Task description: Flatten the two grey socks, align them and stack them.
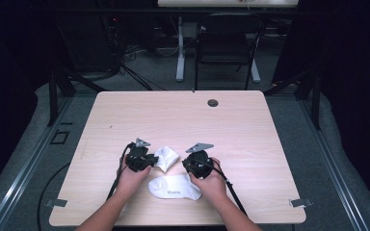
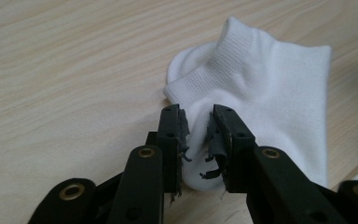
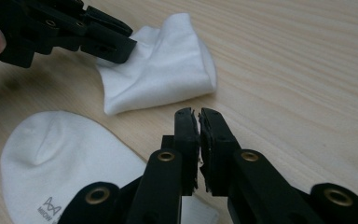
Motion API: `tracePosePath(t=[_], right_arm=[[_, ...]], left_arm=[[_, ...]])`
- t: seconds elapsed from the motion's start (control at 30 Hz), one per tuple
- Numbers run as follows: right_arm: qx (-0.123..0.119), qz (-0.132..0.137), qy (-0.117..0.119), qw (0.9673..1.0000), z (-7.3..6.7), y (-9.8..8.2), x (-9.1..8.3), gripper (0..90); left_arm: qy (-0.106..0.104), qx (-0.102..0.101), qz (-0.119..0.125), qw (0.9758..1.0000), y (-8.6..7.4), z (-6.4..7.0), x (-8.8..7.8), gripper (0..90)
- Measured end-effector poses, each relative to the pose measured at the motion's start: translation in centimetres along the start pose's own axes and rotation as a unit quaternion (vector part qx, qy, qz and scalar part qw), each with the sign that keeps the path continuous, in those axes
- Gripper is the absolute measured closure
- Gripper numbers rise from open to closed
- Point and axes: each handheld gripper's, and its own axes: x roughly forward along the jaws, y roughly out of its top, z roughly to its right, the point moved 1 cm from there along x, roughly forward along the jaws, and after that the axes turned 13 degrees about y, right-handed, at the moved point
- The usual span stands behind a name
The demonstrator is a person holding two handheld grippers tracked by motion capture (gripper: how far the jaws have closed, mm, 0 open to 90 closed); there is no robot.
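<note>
Your folded sock (image 2: 270, 88) sits near the middle of the table (image 1: 250, 130), and everything else hangs off that. The left hand-held gripper view is the one that gives you its ribbed cuff, doubled over at the far end. Right at the near end of the folded sock, your left hand-held gripper (image 2: 198, 123) has a bit of white fabric bunched up between its two frayed pads; the jaws stand a little apart and I can't tell whether the pads are really pressing on the cloth.

The right hand-held gripper view adds stuff you don't get there: the flat sock (image 3: 60, 163) lying just beside the folded sock on your side, with a small grey logo printed on it, and the left hand-held gripper's jaws resting on the folded sock's edge. Your right hand-held gripper (image 3: 199, 116) sits near the folded sock but clear of it, jaws pretty much closed with nothing in them, over bare wood.

From the high view, your left hand (image 1: 132, 180) comes at the folded sock from its left, and your right hand (image 1: 212, 180) sits to its right.
</note>
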Motion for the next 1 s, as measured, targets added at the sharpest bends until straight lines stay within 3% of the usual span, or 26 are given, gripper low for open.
tracePosePath(t=[0.4,0.67,0.9,1.0], right_arm=[[0.024,-0.009,0.016,0.9995,-0.1,0.5,2.4,89.6],[0.022,-0.025,-0.008,0.9994,0.5,0.6,3.8,90.0],[0.011,-0.037,-0.033,0.9987,1.2,0.8,3.8,90.0],[0.015,-0.03,-0.038,0.9987,1.5,1.0,3.7,90.0]], left_arm=[[-0.011,0.0,0.002,0.9999,0.1,0.9,0.1,77.1],[-0.025,0.009,-0.001,0.9996,-0.4,1.1,-0.4,79.4],[-0.048,0.01,-0.004,0.9988,-0.8,1.9,-0.8,80.6],[-0.06,0.017,-0.007,0.9981,-1.0,2.5,-1.0,79.7]])
